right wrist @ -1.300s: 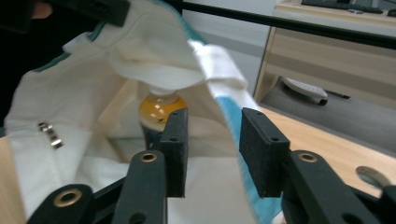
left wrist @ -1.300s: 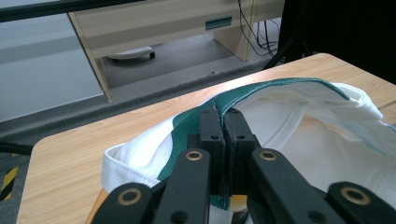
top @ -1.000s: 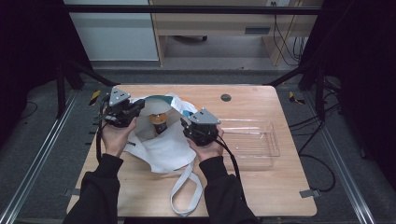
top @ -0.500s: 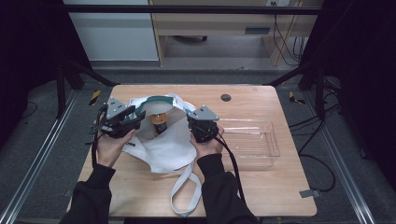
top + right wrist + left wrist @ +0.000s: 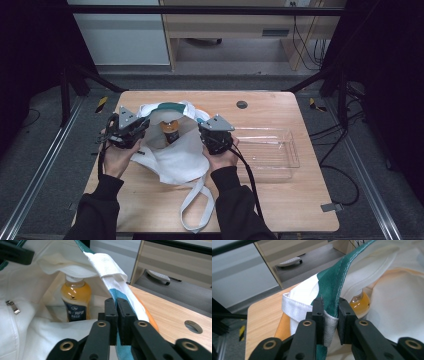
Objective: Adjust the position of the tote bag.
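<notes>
On wooden table [image 5: 280, 200], left gripper [image 5: 142, 125] & right gripper [image 5: 204, 131] each pinch white canvas tote bag [image 5: 175, 157] rim, left jaws just closing; orange juice bottle [image 5: 171, 131] stands inside.

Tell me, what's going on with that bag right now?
Left gripper has just closed on the tote bag rim; right gripper shut on the opposite rim. Bottle upright inside. Nothing in the way.

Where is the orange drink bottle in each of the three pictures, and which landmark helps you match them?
High view: the bottle stands left of centre, inside the open white bag.
Left gripper view: right of centre, just beyond the jaws, half hidden by the bag's green rim.
Right gripper view: left of centre, upright inside the bag.
Shared landmark: the bag's white cloth around the bottle.
</notes>
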